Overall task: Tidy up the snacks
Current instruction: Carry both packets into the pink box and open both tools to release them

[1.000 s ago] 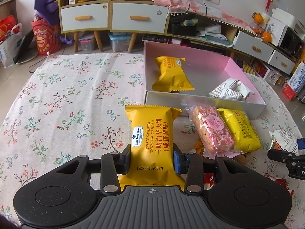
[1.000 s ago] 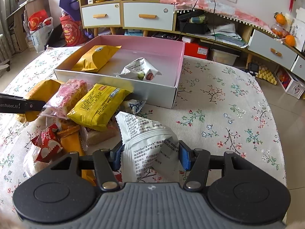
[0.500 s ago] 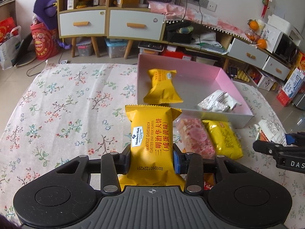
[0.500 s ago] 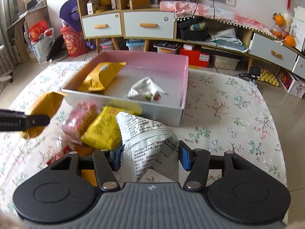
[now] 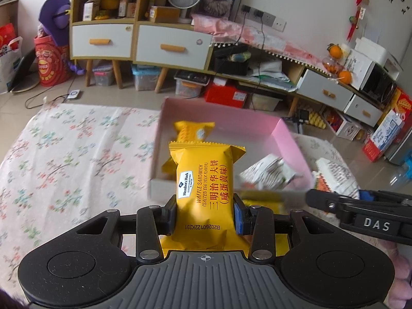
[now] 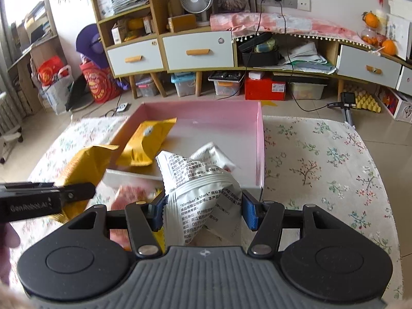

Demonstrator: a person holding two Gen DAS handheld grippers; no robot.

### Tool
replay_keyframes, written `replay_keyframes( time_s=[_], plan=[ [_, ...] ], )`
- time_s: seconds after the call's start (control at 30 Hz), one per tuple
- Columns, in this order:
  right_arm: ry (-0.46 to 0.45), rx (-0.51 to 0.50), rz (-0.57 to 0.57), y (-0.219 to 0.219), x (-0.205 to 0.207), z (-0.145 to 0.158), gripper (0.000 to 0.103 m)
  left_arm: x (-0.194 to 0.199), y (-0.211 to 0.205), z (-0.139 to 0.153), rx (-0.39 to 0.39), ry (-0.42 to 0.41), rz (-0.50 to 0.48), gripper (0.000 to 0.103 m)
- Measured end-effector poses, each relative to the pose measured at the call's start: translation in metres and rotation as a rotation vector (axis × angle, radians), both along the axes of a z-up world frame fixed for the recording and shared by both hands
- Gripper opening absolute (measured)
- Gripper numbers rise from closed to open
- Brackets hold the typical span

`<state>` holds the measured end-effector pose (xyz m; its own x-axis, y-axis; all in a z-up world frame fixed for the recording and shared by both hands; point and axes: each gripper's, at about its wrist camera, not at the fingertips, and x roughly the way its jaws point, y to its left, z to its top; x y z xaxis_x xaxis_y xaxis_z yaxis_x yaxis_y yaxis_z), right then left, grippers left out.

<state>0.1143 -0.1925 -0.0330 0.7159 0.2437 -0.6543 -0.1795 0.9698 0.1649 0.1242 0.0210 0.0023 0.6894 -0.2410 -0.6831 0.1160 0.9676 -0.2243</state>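
My left gripper (image 5: 205, 215) is shut on a yellow waffle sandwich packet (image 5: 204, 180), held in the air just before the near wall of the pink box (image 5: 285, 139). My right gripper (image 6: 203, 212) is shut on a white snack packet (image 6: 200, 195), also lifted before the box (image 6: 258, 152). Inside the box lie another yellow packet (image 6: 145, 143) and a white packet (image 5: 267, 172). The left gripper shows at the left of the right wrist view (image 6: 74, 193) with its yellow packet (image 6: 82, 164).
Loose snacks lie on the flowered tablecloth (image 5: 64, 159) in front of the box, among them a pink packet (image 6: 131, 195) and a yellow one (image 5: 260, 203). Cabinets (image 6: 180, 51) and storage bins stand on the floor beyond the table.
Both grippers have risen and moved forward toward the pink box, each still holding its packet. The loose snack pile has dropped lower and partly out of view.
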Motion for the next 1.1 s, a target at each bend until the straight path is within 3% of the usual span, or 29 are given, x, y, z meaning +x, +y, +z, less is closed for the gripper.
replay_keyframes(
  time_s=[0.4, 0.77, 1.1],
  plan=[
    [0.017, 0.082, -0.056, -0.006, 0.053, 0.003, 0.054, 0.06, -0.033, -0.008, -0.007, -0.006, -0.057, 0.038],
    [0.082, 0.155, -0.117, -0.021, 0.106, -0.019, 0.054, 0.099, -0.047, -0.028, 0.013, -0.007, -0.092, 0.038],
    [0.089, 0.125, -0.124, -0.015, 0.123, -0.02, 0.055, 0.117, -0.059, -0.038, 0.045, -0.006, -0.097, 0.038]
  ],
)
